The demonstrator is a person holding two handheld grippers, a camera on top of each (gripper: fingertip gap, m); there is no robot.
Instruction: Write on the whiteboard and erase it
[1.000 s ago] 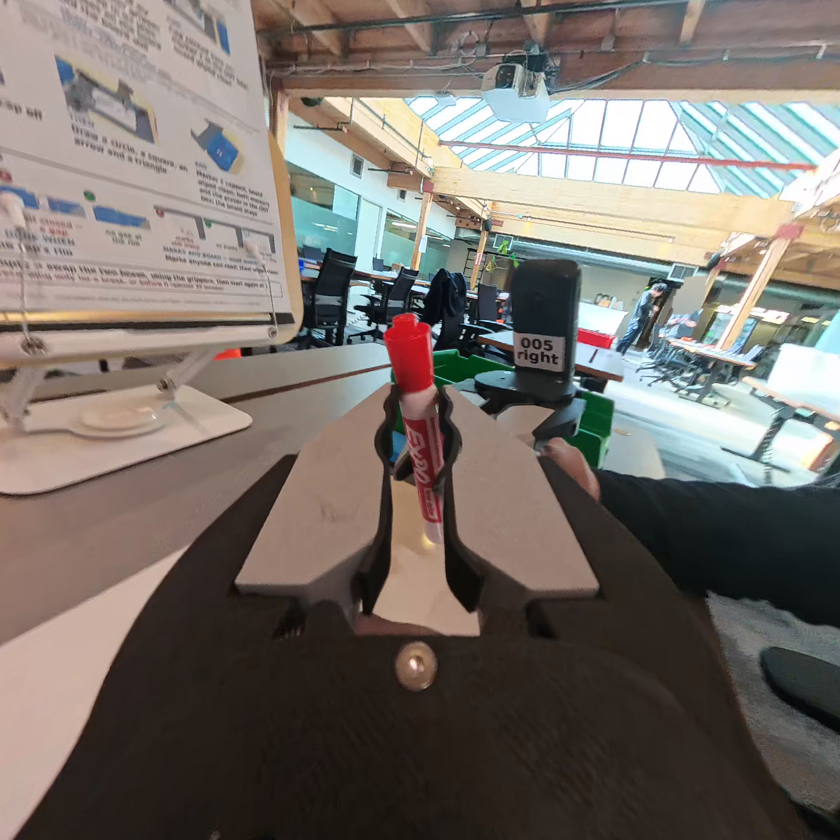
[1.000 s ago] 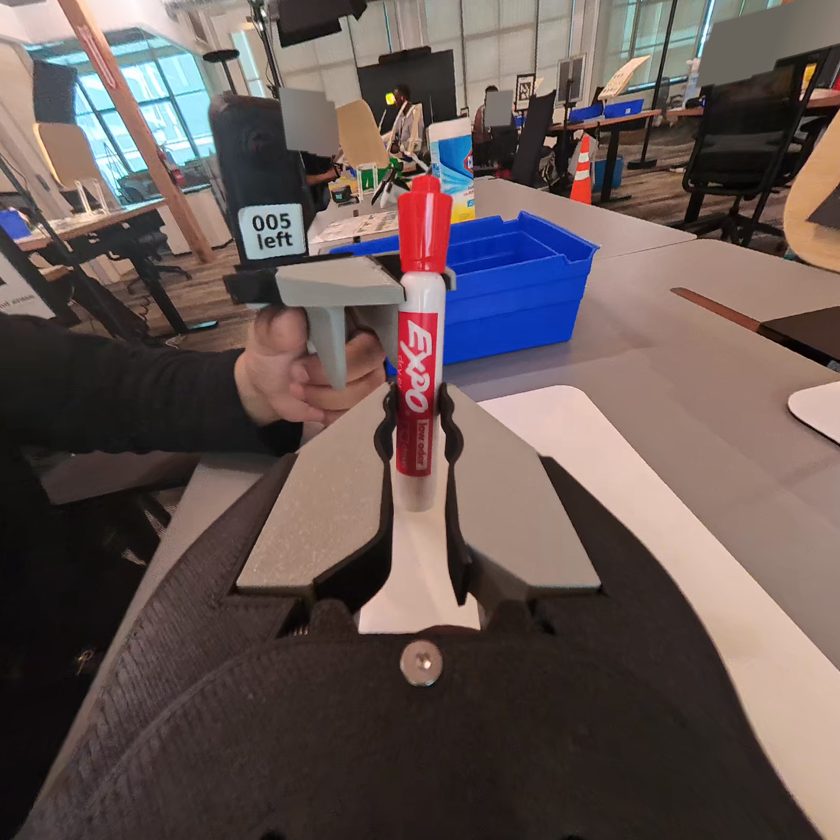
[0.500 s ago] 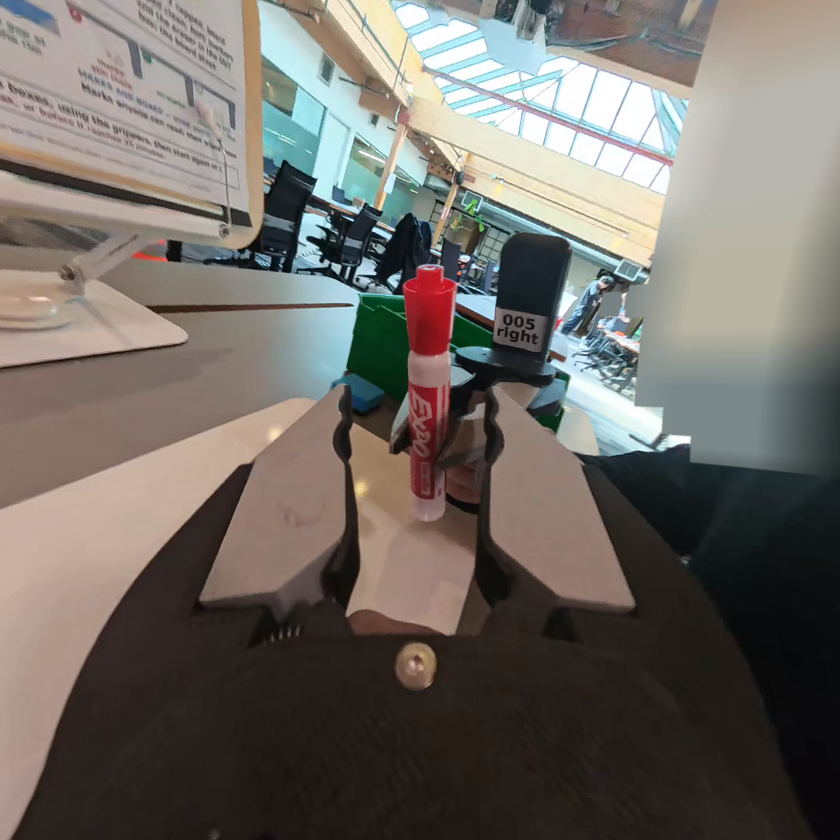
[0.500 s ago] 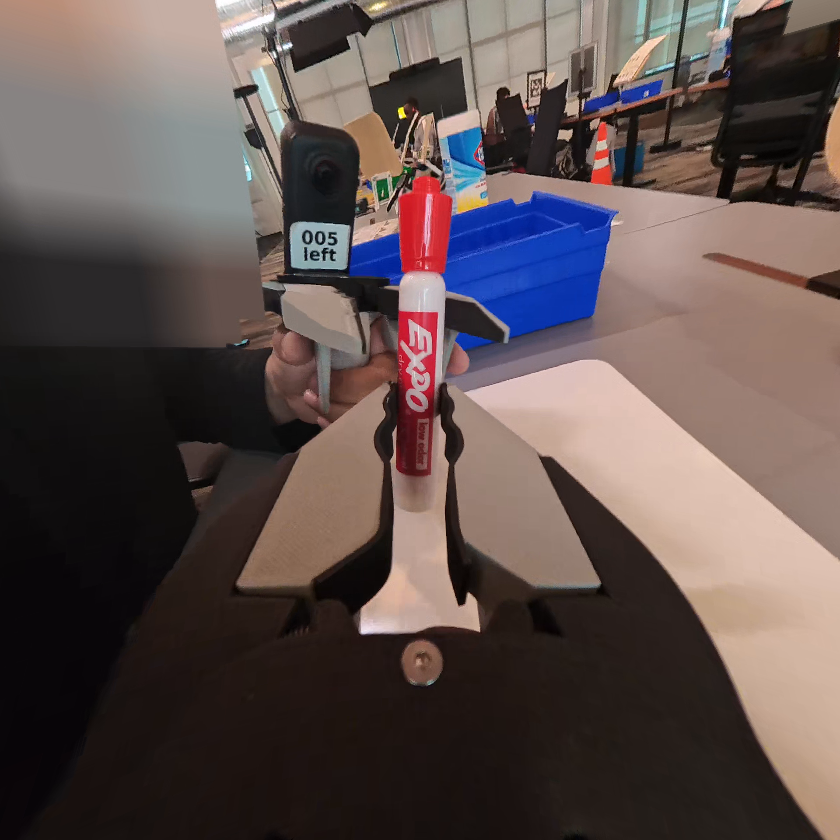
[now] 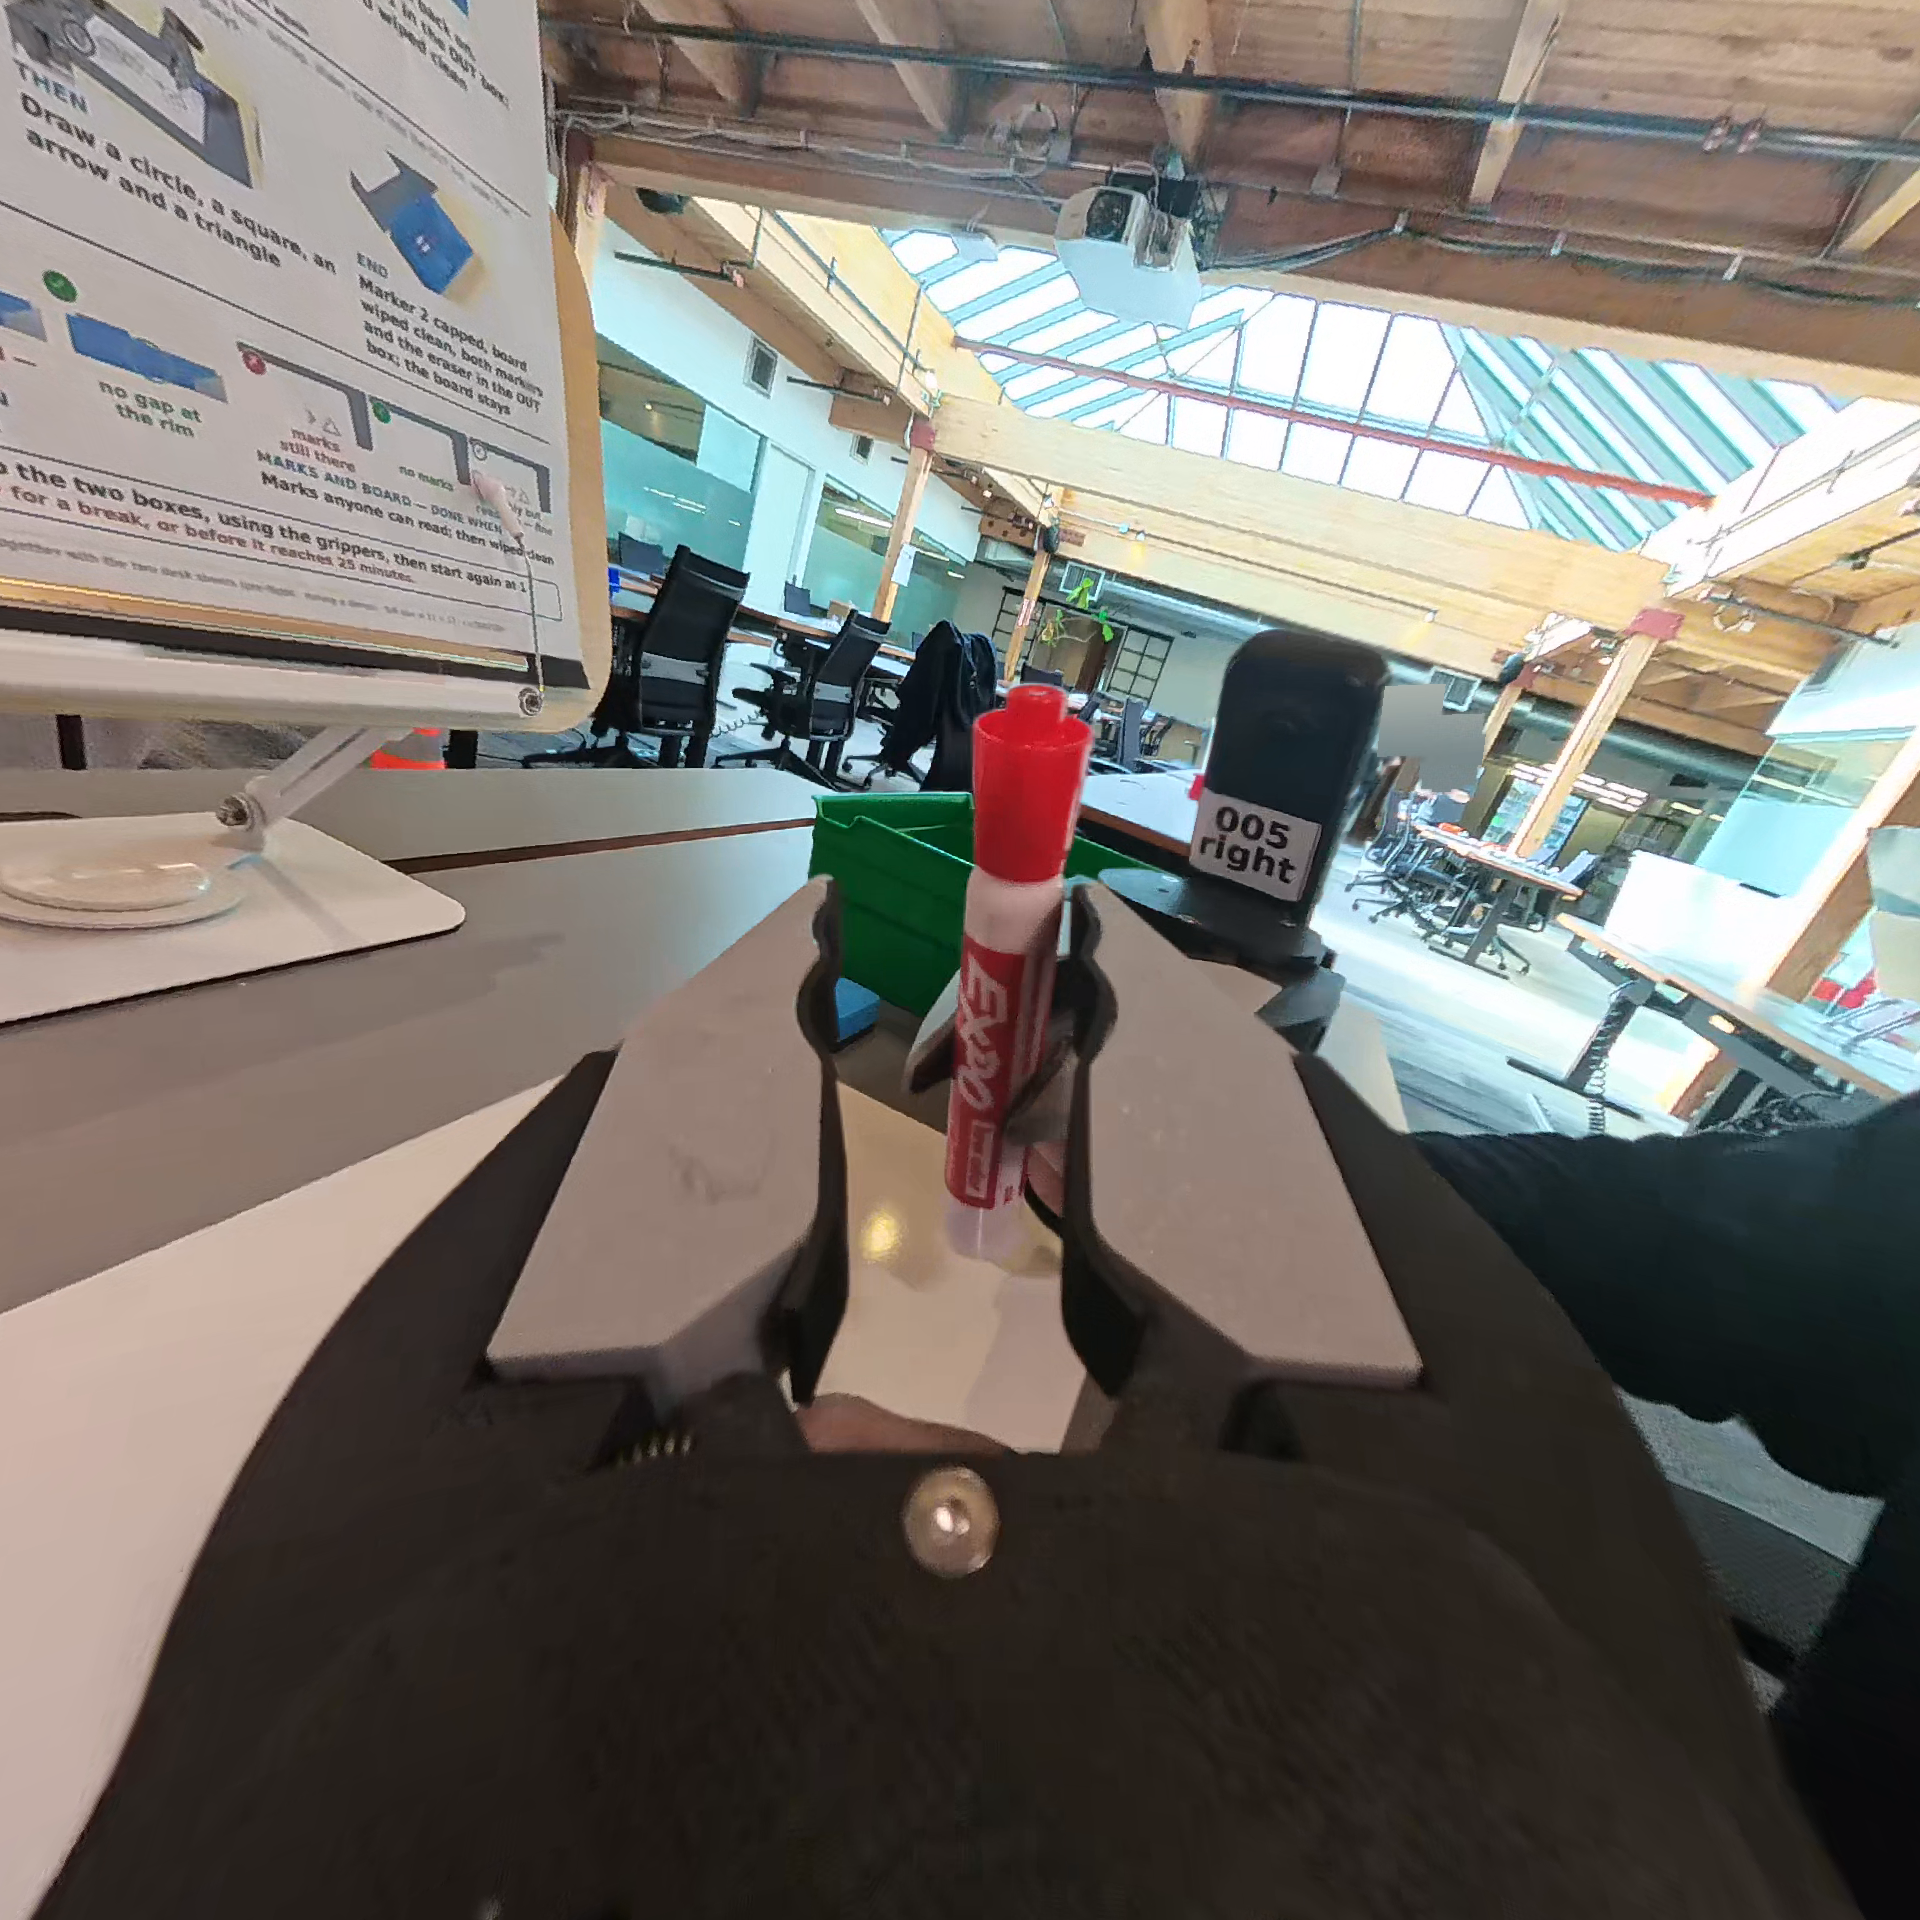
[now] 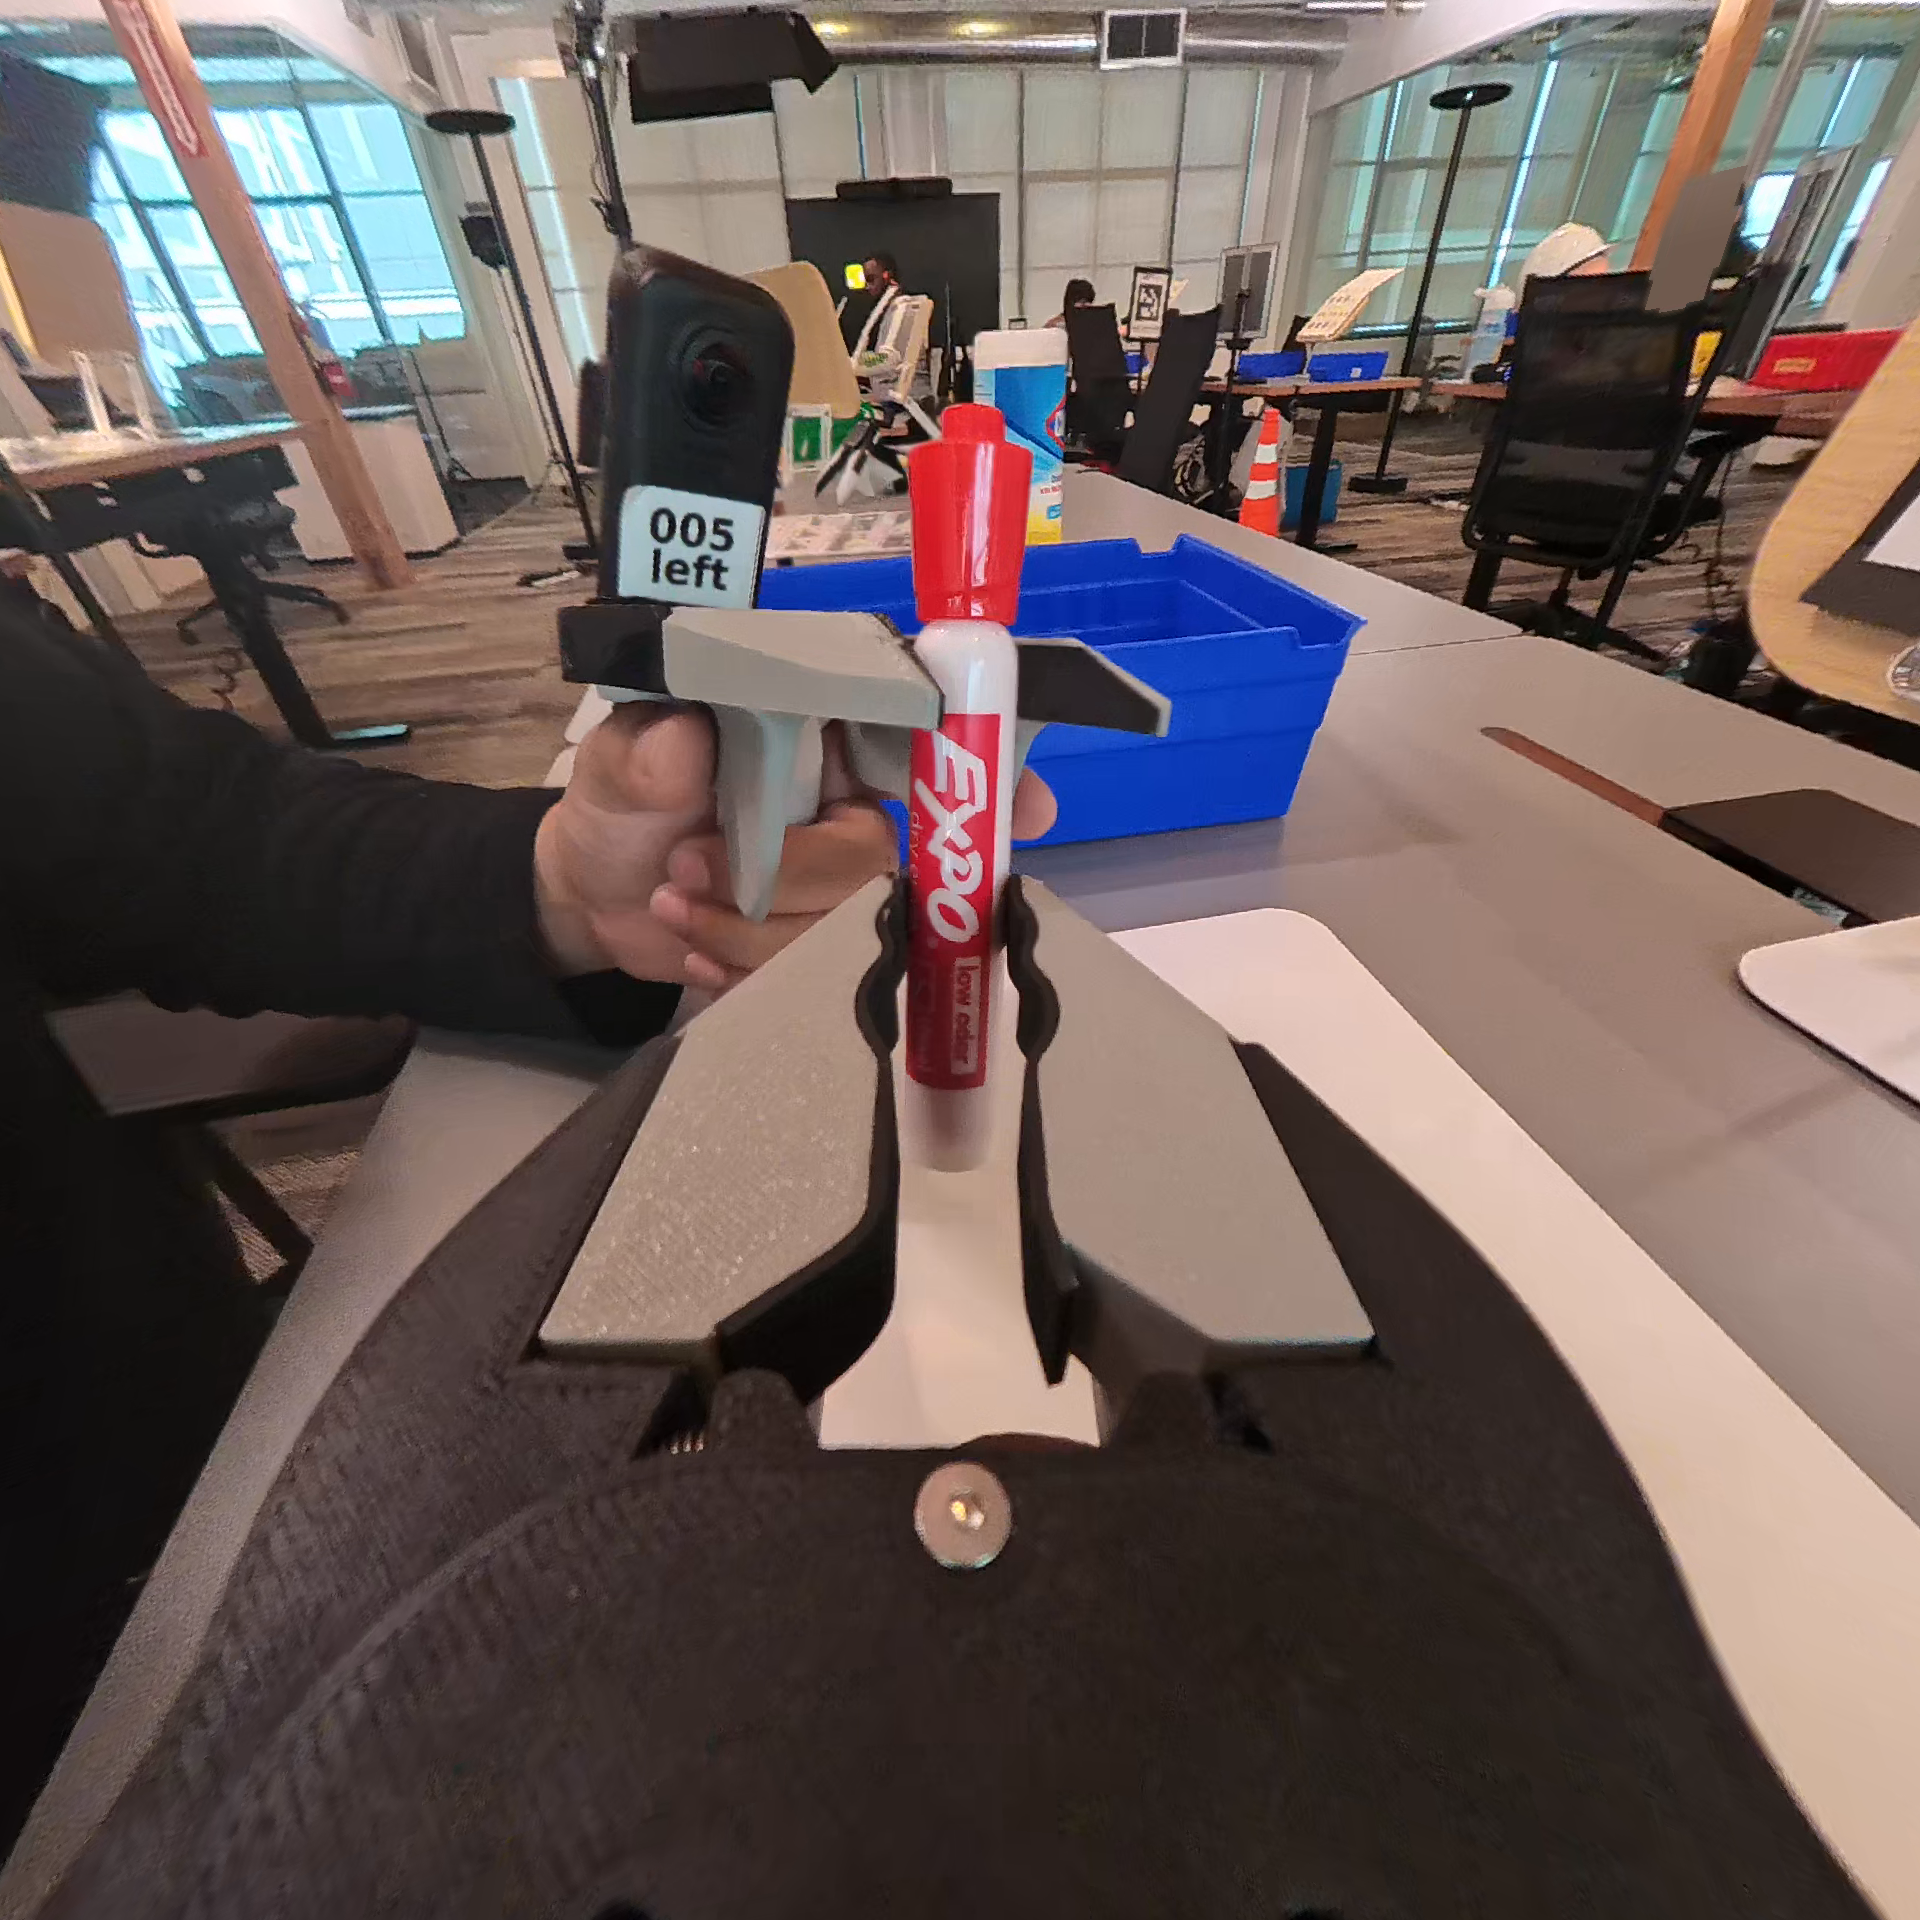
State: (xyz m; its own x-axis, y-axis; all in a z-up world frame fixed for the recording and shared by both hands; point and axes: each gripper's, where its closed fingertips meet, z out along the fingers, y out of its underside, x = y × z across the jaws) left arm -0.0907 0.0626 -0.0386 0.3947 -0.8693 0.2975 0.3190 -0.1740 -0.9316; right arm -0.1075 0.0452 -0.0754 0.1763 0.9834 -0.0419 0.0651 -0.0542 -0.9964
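Note:
A red-capped dry-erase marker point(image 6: 961, 831) stands upright with its cap on. My right gripper point(image 6: 954, 914) is shut on its lower barrel. My left gripper point(image 5: 951, 935) is open, and the marker point(image 5: 1003, 997) stands between its fingers, close to the right-hand one. In the right wrist view the left gripper point(image 6: 966, 686) faces me, with a finger on each side of the barrel just below the cap. The right gripper point(image 5: 997, 1070) shows behind the marker in the left wrist view. The whiteboard point(image 6: 1455, 1195) lies flat on the grey table below both grippers and also shows in the left wrist view point(image 5: 156, 1455).
A green bin point(image 5: 883, 862) stands beyond the board in the left wrist view, with a dark blue block point(image 5: 857, 1013) beside it. A blue bin point(image 6: 1195, 675) stands at the other end. An instruction sheet on a white stand point(image 5: 260, 312) rises at the table's back. Less than 4 cm separates the two grippers' tips.
The left jaws, closed around the marker a second ago, have opened and still straddle it. The right gripper has kept its hold on the barrel, and the marker now stands straight.

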